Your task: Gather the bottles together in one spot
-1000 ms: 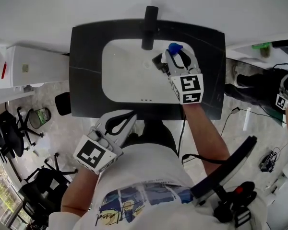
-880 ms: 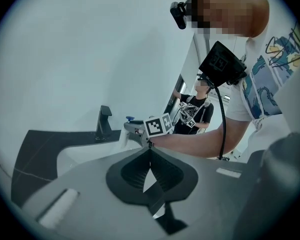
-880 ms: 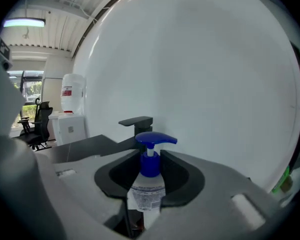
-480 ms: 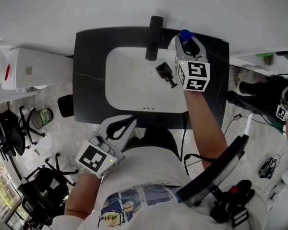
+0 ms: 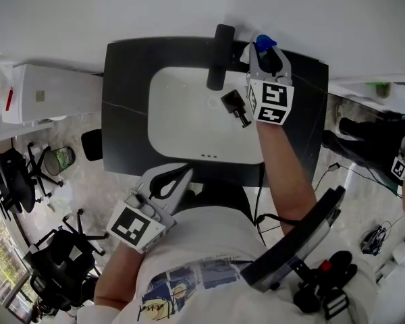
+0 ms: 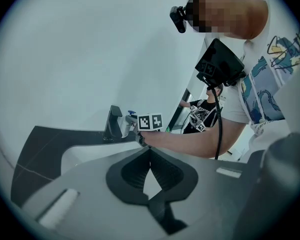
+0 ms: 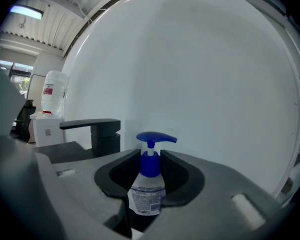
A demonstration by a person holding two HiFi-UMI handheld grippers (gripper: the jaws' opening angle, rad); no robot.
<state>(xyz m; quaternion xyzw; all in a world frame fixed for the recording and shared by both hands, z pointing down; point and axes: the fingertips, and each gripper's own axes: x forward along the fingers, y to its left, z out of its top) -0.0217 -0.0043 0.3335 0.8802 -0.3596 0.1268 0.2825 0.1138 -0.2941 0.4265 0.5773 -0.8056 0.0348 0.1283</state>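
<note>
1. Left tongs (image 6: 150,149) are closed on nothing, with the pads meeting at the tip. In the head view they hang at the near edge of the table (image 5: 125,100), close to the person's body, and aim toward the back wall.
2. Between the two pairs lies the white basin (image 5: 182,113), with the dark faucet (image 5: 218,56) standing at its back rim. No loose bottle shows on the table in any view.
3. Right tongs (image 7: 150,156) are clamped on the pump bottle (image 7: 147,194), one pad on each side of its neck just under the blue pump head. The bottle stands upright, its long axis vertical, and the spout points to the right in the right gripper view.
4. In the head view the pump bottle (image 5: 264,43) sits in the right tongs (image 5: 263,51) at the table's back right, just right of the faucet and near the wall. Its base is hidden by the tongs, so I cannot tell whether it rests on the table or is lifted.
5. The coming move looks to turn on this: the bottle is straight ahead in the right tongs' grip and well apart from the left tongs, across the basin. So the right hand is the one placed to set it down, lowering it along its upright axis so it does not tip.
</note>
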